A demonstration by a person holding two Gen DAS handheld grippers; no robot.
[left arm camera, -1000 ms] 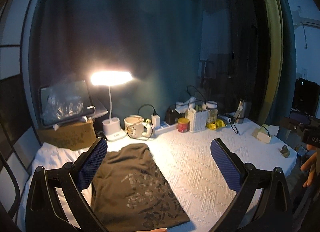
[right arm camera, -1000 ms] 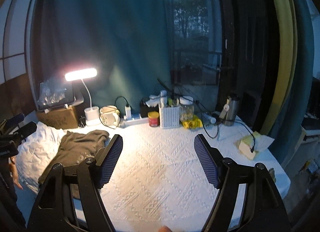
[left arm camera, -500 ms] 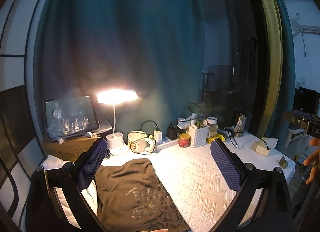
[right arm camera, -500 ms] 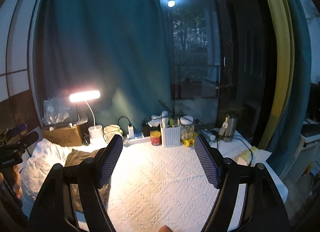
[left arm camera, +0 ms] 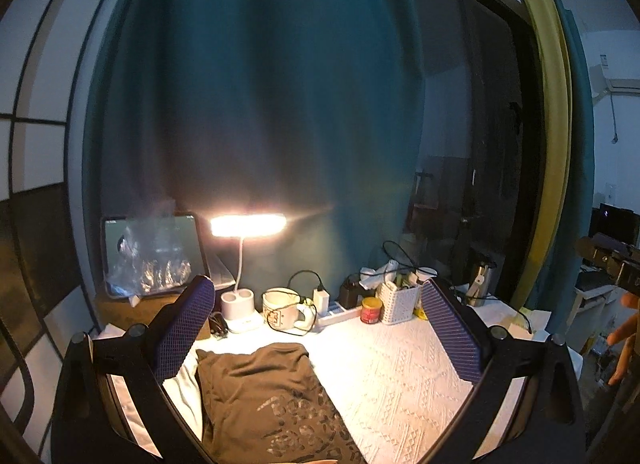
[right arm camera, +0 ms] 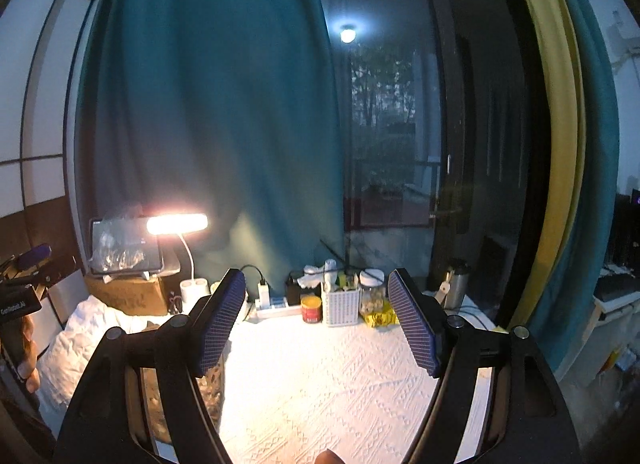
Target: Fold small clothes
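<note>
- well, left tool (left arm camera: 316, 328) is held up over the worktop (left arm camera: 400, 376), blue pads spread wide apart, nothing between them.
- right tool (right arm camera: 316, 324) likewise up above the worktop, pads wide apart, empty.
- shirt (left arm camera: 264, 396), dark olive-brown w/ a faded print, lies flat on the worktop's left part, under and just right of the left tool's left pad; its far edge stops short of the mug (left arm camera: 280, 308).
- in the right wrist view only slivers of the shirt show thru the frame of the right tool's left finger (right arm camera: 218, 322); can't tell its shape from there.
- worktop is covered w/ a white textured cloth; a rumpled white quilt (right arm camera: 80, 336) sits at its left end.
- back row along the teal curtain (left arm camera: 248, 104): tablet (left arm camera: 154, 254) propped on a cardboard box (right arm camera: 128, 294), lit lamp (left arm camera: 248, 224) on a white base, mug, power strip (left arm camera: 340, 310) w/ a charger plugged in, red tin (left arm camera: 370, 309), white basket (left arm camera: 396, 304) w/ stuff in it, steel flask (right arm camera: 456, 282) toward the right.
- jar (right arm camera: 371, 292) and yellow packets (right arm camera: 378, 318) sit just right of the basket.
- person's fingers (left arm camera: 622, 340) show at the right edge of the left wrist view, next to part of the other tool.
</note>
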